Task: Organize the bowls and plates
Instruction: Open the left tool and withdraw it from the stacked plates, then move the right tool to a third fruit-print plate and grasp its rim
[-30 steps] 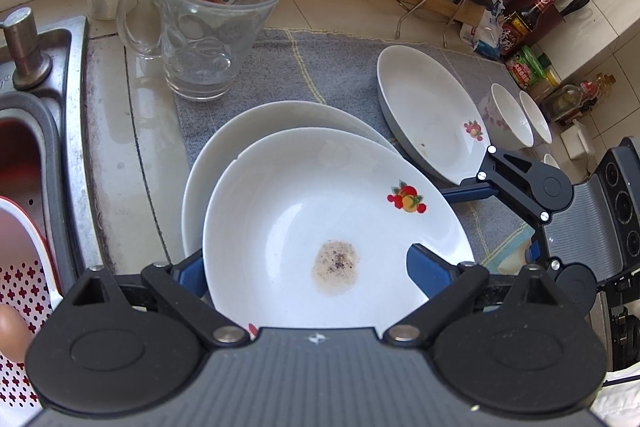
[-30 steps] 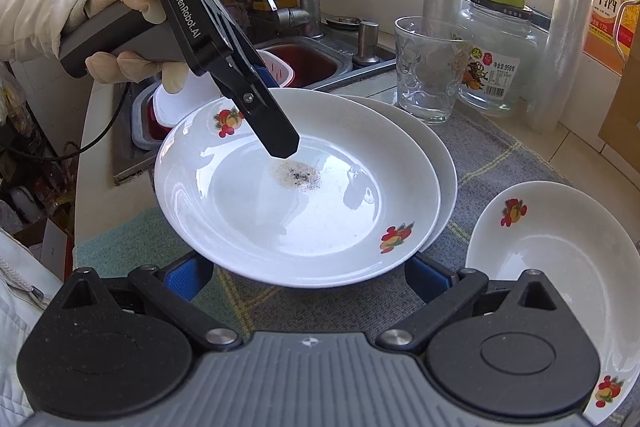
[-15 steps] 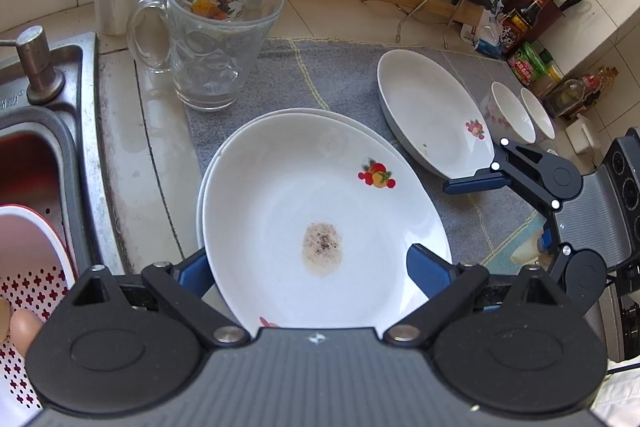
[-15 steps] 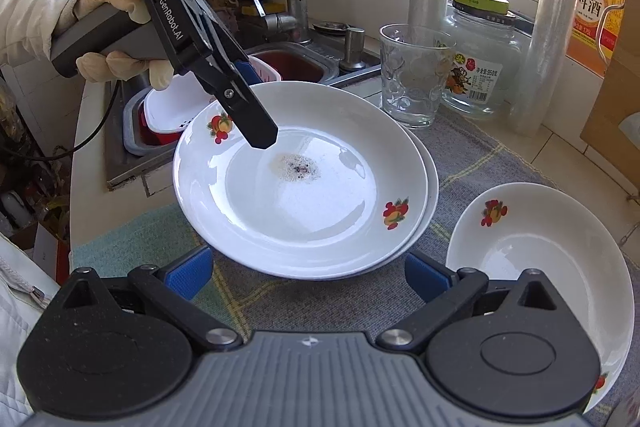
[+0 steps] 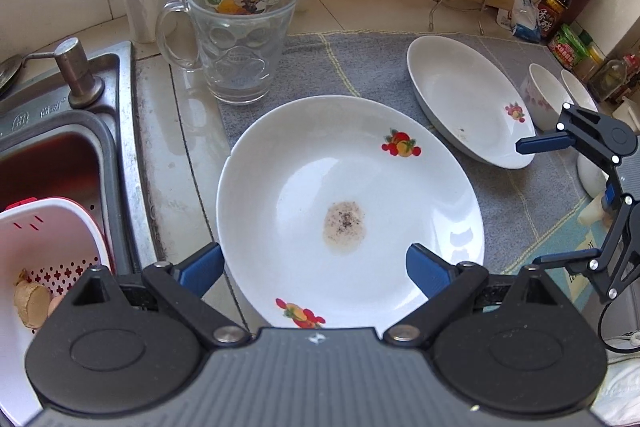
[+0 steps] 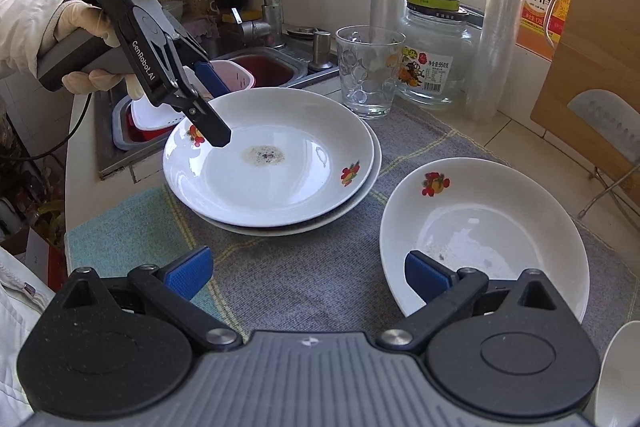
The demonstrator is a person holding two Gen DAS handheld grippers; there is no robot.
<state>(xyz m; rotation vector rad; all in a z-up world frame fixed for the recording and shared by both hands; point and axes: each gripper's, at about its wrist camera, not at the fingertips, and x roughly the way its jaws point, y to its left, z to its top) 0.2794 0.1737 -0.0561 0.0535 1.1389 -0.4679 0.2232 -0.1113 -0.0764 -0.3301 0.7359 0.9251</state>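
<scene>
Stained plate (image 6: pixel 276 163) sits stacked on second plate (image 6: pixel 362 195). Left gripper (image 6: pixel 214 107) jaws apart, straddling its rim. Right gripper (image 6: pixel 308 277) jaws apart, empty.

We see only a thin rim of the lower plate (image 6: pixel 362 183) under the stained plate (image 6: pixel 272 163) in the right wrist view; in the left wrist view it is fully covered. We cannot tell whether the left gripper (image 6: pixel 214 109) touches that top plate, since its far finger is hidden behind the near one. The right gripper's (image 6: pixel 308 277) housing covers the near rim of the deep dish (image 6: pixel 484 231). At the far right, two small bowls (image 5: pixel 546 99) are partly hidden, and the bottle labels (image 5: pixel 560 15) are too small to read. The picture's edge cuts off the pink colander (image 5: pixel 44 251).
</scene>
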